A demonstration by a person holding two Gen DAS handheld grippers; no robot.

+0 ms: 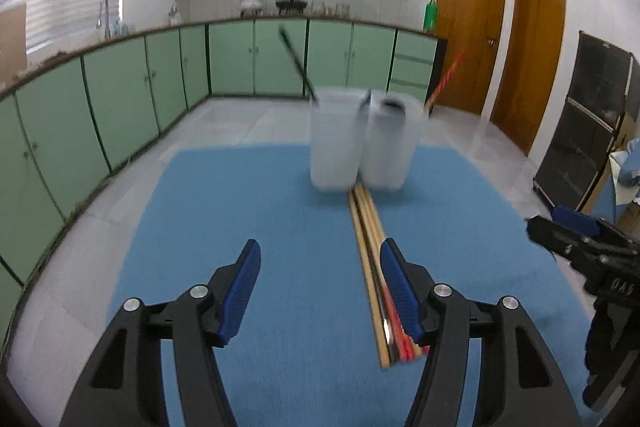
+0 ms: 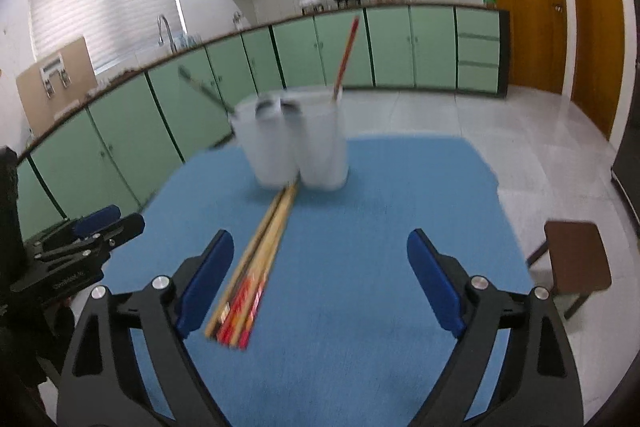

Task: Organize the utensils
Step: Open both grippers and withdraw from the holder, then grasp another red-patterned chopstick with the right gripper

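Two frosted white cups (image 1: pixel 358 143) (image 2: pixel 296 143) stand side by side at the far middle of a blue mat (image 1: pixel 280 227) (image 2: pixel 360 227). A dark chopstick (image 1: pixel 298 63) (image 2: pixel 204 89) leans out of the left cup and a red one (image 1: pixel 446 77) (image 2: pixel 346 55) out of the right. A bundle of wooden and red chopsticks (image 1: pixel 372 267) (image 2: pixel 256 263) lies on the mat in front of the cups. My left gripper (image 1: pixel 320 287) is open, the bundle just outside its right finger. My right gripper (image 2: pixel 320 283) is open wide, the bundle by its left finger.
Green kitchen cabinets (image 1: pixel 160 87) run along the left and back walls under a counter with a sink tap (image 2: pixel 164 31). Wooden doors (image 1: pixel 500 47) stand at the right. A small brown stool (image 2: pixel 576 259) sits right of the table. A dark rack (image 1: pixel 592 131) stands at far right.
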